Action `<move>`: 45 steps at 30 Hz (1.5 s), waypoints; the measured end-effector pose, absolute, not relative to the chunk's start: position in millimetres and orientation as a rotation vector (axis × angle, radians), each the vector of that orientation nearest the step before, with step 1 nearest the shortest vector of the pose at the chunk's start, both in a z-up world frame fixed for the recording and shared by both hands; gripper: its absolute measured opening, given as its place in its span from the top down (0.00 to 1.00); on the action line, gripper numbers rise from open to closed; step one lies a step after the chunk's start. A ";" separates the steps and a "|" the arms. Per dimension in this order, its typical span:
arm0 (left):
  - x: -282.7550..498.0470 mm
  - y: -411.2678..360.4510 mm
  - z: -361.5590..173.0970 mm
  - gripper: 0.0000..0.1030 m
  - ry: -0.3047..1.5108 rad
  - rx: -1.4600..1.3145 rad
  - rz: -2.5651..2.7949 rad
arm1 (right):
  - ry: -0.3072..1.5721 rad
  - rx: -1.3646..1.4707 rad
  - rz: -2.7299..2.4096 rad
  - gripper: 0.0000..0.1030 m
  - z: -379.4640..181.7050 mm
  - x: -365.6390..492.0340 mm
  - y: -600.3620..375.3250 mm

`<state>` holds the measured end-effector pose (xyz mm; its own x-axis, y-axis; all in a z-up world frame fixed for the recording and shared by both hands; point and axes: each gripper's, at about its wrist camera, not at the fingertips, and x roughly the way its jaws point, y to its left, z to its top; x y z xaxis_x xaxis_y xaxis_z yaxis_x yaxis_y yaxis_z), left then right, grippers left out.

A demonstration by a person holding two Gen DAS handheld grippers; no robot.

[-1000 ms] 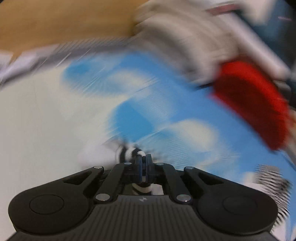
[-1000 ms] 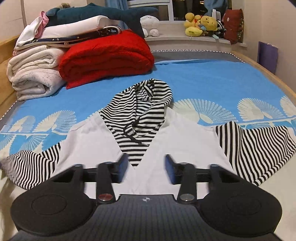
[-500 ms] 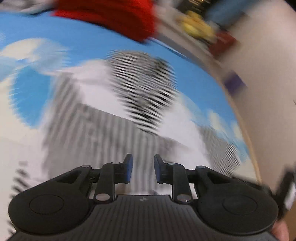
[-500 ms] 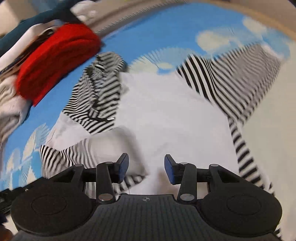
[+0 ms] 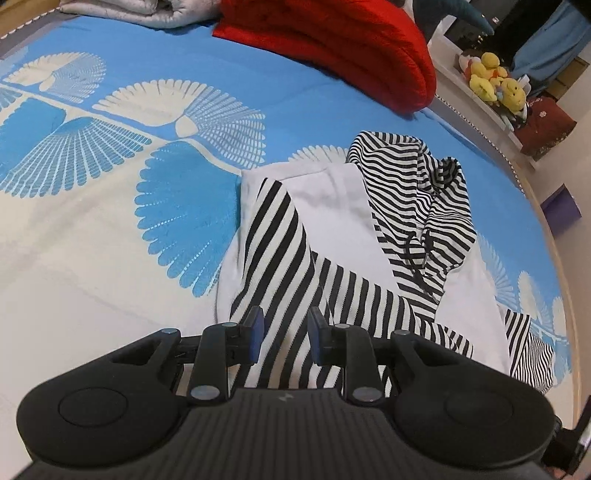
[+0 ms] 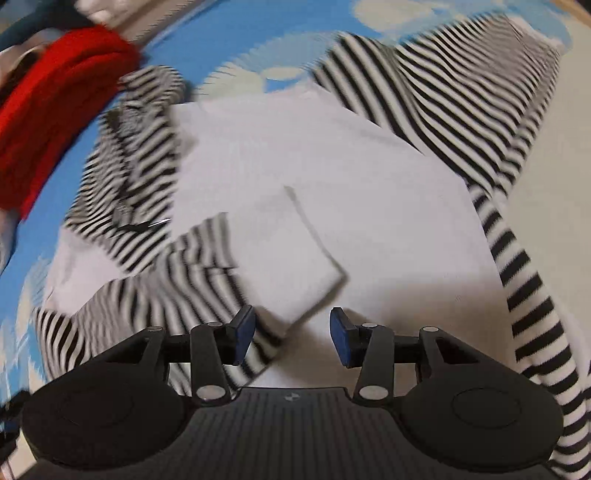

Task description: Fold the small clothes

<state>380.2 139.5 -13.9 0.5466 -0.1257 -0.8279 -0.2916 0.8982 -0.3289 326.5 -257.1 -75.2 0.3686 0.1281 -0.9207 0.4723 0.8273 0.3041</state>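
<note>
A small white hoodie (image 5: 332, 218) with black-and-white striped hood (image 5: 424, 192) and sleeves lies flat on the bed. Its left striped sleeve (image 5: 280, 258) is folded across the white body. My left gripper (image 5: 283, 335) is open and empty just above that folded sleeve. In the right wrist view the white body (image 6: 314, 192) fills the middle, the folded sleeve (image 6: 177, 280) lies at left and the other striped sleeve (image 6: 480, 122) stretches out to the right. My right gripper (image 6: 291, 338) is open and empty over the hoodie's lower part.
The bed cover (image 5: 110, 155) is blue and cream with fan patterns. A folded red blanket (image 5: 332, 40) and pale folded bedding (image 5: 140, 11) lie at the head of the bed. Yellow plush toys (image 5: 495, 81) sit on a ledge beyond it.
My left gripper let go of the striped sleeve, which now lies folded over the body, and drew back open. My right gripper swung right and lower over the hoodie, still open.
</note>
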 end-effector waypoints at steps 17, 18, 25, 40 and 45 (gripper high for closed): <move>386.2 114.6 -70.5 0.74 1.211 -0.199 0.077 | 1.017 0.512 -0.372 0.95 -55.4 326.7 -297.9; 385.1 115.8 -73.3 0.74 1.218 -0.178 0.096 | 1.070 0.558 -0.439 0.92 -67.2 324.3 -308.8; 378.7 101.9 -56.1 0.73 1.135 -0.196 -0.033 | 0.799 0.540 -0.225 0.78 -22.5 321.5 -302.6; 372.8 76.6 -53.3 0.61 1.154 -0.117 -0.059 | 1.144 0.501 -0.249 0.59 -70.7 345.1 -297.3; 358.8 67.3 -14.7 0.60 0.973 -0.050 -0.046 | 0.975 0.406 -0.173 0.60 -28.6 342.1 -292.3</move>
